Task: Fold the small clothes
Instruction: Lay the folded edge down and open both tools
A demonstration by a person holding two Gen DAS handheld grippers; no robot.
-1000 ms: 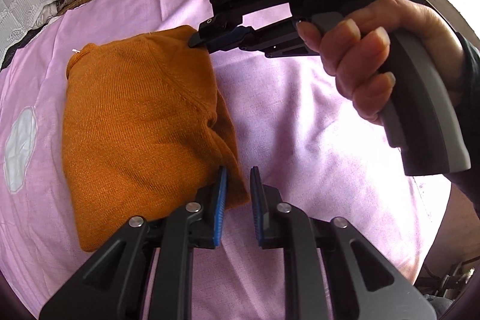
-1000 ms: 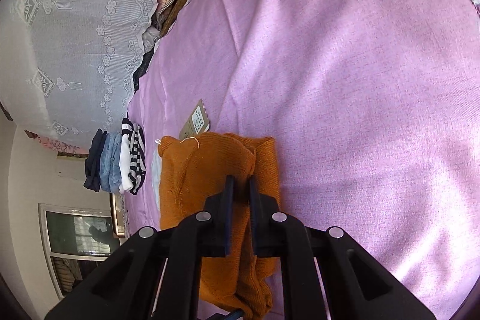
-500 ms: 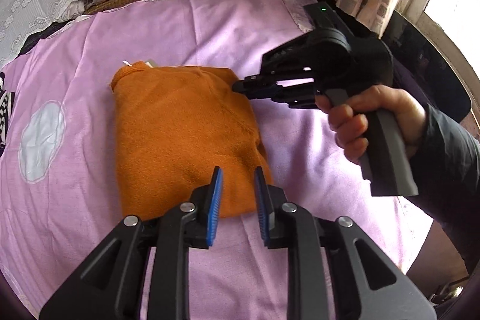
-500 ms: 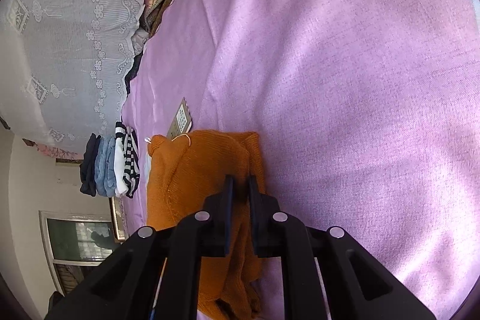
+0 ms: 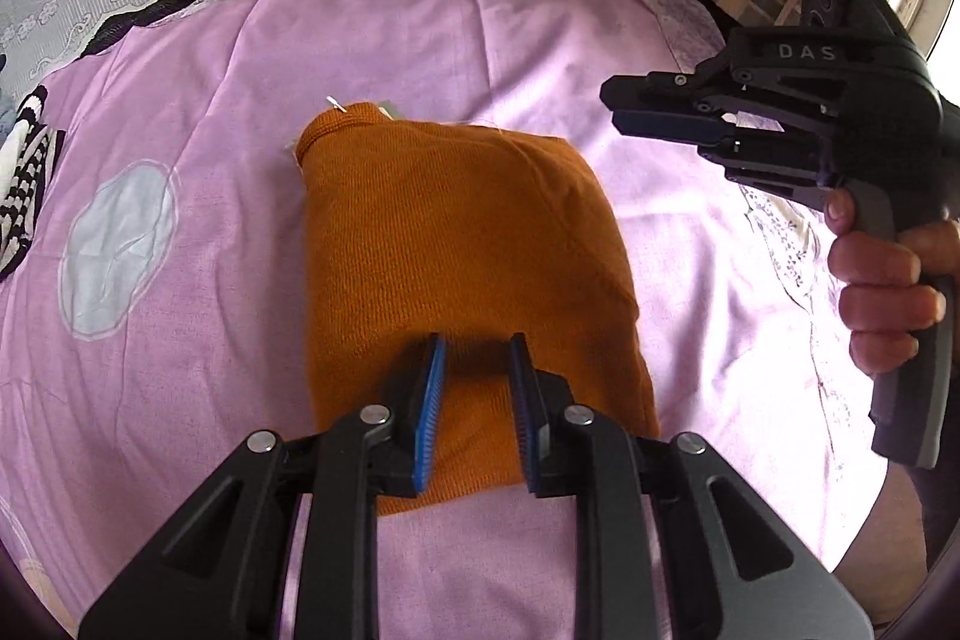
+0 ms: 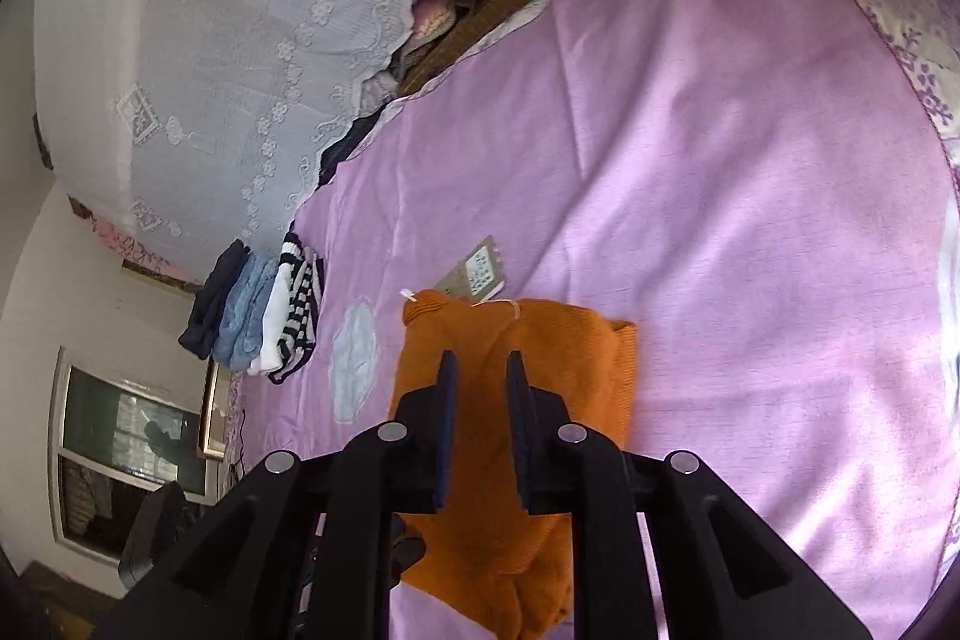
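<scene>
A folded orange knit sweater point(image 5: 456, 244) lies on the pink bedsheet point(image 5: 240, 88); it also shows in the right wrist view point(image 6: 540, 340). My left gripper point(image 5: 477, 358) is open and empty, held above the sweater's near edge. My right gripper point(image 6: 480, 376) is open and empty, raised above the sweater; in the left wrist view it point(image 5: 624, 112) hovers to the right of the sweater, apart from it. A paper tag point(image 6: 477, 274) lies by the sweater's collar.
A pile of folded clothes point(image 6: 264, 316), dark, blue and striped, sits at the bed's left edge. A pale round patch point(image 5: 117, 244) marks the sheet left of the sweater. A lace curtain point(image 6: 210, 40) and bedding stand behind the bed.
My right gripper let go of the sweater's corner, opened, and pulled away up and to the right. My left gripper drew back and rose. The sweater lies flat.
</scene>
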